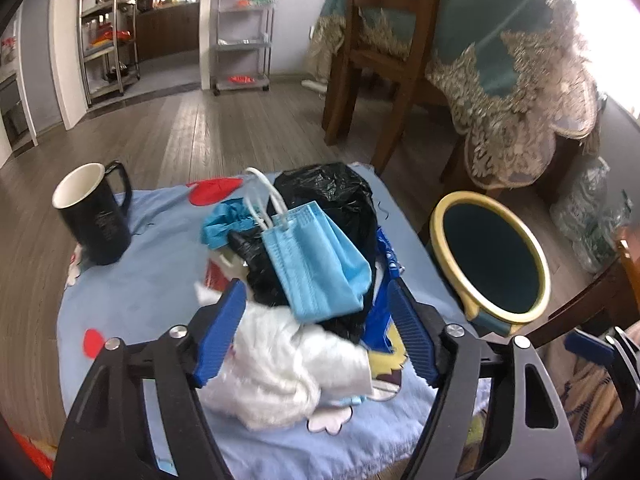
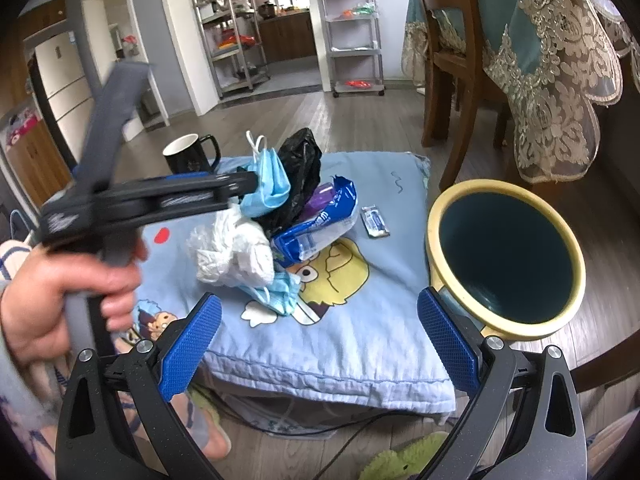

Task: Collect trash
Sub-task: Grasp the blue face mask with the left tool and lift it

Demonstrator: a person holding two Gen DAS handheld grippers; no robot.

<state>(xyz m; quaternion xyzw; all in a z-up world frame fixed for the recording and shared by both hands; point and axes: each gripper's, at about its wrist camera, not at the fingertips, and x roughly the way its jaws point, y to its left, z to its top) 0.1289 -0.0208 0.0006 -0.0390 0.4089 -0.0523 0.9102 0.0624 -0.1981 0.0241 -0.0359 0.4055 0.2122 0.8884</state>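
A pile of trash lies on a low table under a light blue cartoon cloth: a blue face mask, a black plastic bag, crumpled white tissue, a blue wrapper and a small packet. My left gripper is open, its fingers on either side of the pile's near edge, by the tissue and mask. It also shows in the right wrist view, blurred. My right gripper is open and empty above the cloth's near edge. A yellow-rimmed bin stands right of the table.
A black mug stands at the cloth's far left. A wooden chair and a table with a teal lace cloth are behind. Metal shelves stand by the far wall. A second mask lies under the tissue.
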